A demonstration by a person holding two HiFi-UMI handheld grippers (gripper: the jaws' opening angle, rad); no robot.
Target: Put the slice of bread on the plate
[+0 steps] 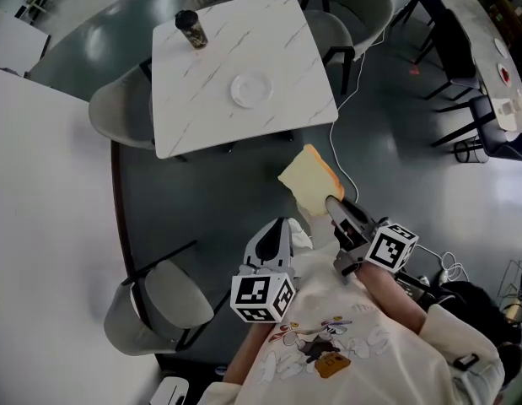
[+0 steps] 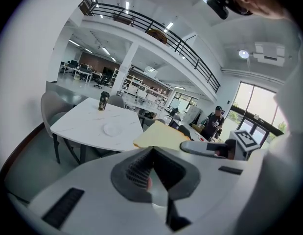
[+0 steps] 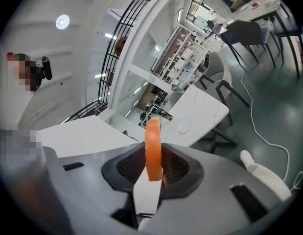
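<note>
A slice of bread with an orange-brown crust hangs over the grey floor, short of the white marble table. My right gripper is shut on its near end. In the right gripper view the bread stands edge-on between the pads. A small white plate sits on the table, toward its near right side, and shows as a plate in the left gripper view. My left gripper is beside the right one, lower left of the bread, its jaws together with nothing in them.
A dark can stands at the table's far left corner. Grey chairs ring the table, and another chair is near my left. A white cable runs across the floor right of the table. Another table with dark chairs stands far right.
</note>
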